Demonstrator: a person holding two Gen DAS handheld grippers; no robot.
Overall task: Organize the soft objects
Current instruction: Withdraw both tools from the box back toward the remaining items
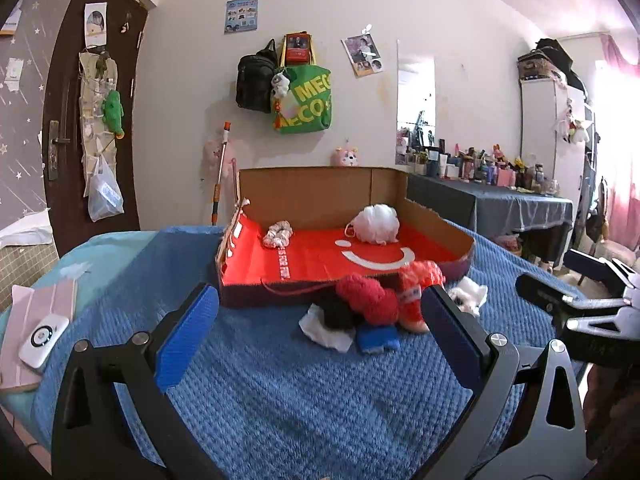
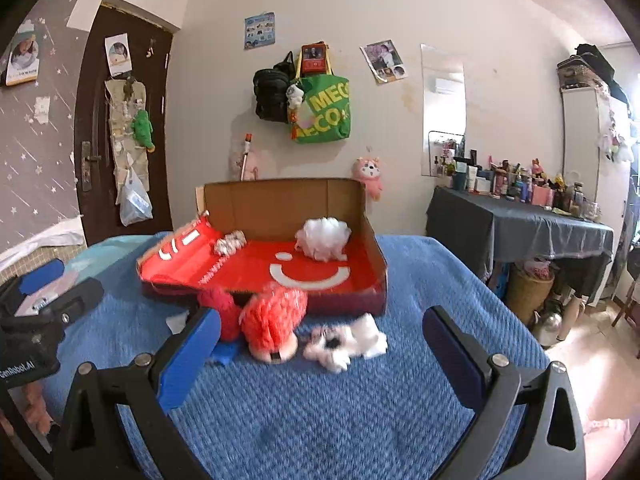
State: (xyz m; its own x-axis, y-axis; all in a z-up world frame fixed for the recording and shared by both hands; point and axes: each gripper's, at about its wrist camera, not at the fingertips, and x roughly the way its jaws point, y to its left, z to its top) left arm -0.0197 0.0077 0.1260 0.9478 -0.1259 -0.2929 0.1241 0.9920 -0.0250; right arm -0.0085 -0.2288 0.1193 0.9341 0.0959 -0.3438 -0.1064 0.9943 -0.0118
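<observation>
Left wrist view: my left claw released, jaws wide, holding nothing, hovering over blue blanket. Soft pile lies ahead between fingertips: red yarn, black ball, blue sponge, orange toy by right pad. Behind pile, box holds white puff, scrunchie. Right wrist view: my right claw also released, empty; white plush ahead between fingers, orange toy toward left pad.

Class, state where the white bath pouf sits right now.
The white bath pouf lies inside the red cardboard box, toward its back right corner by the smiley print, right of the scrunchie.
</observation>
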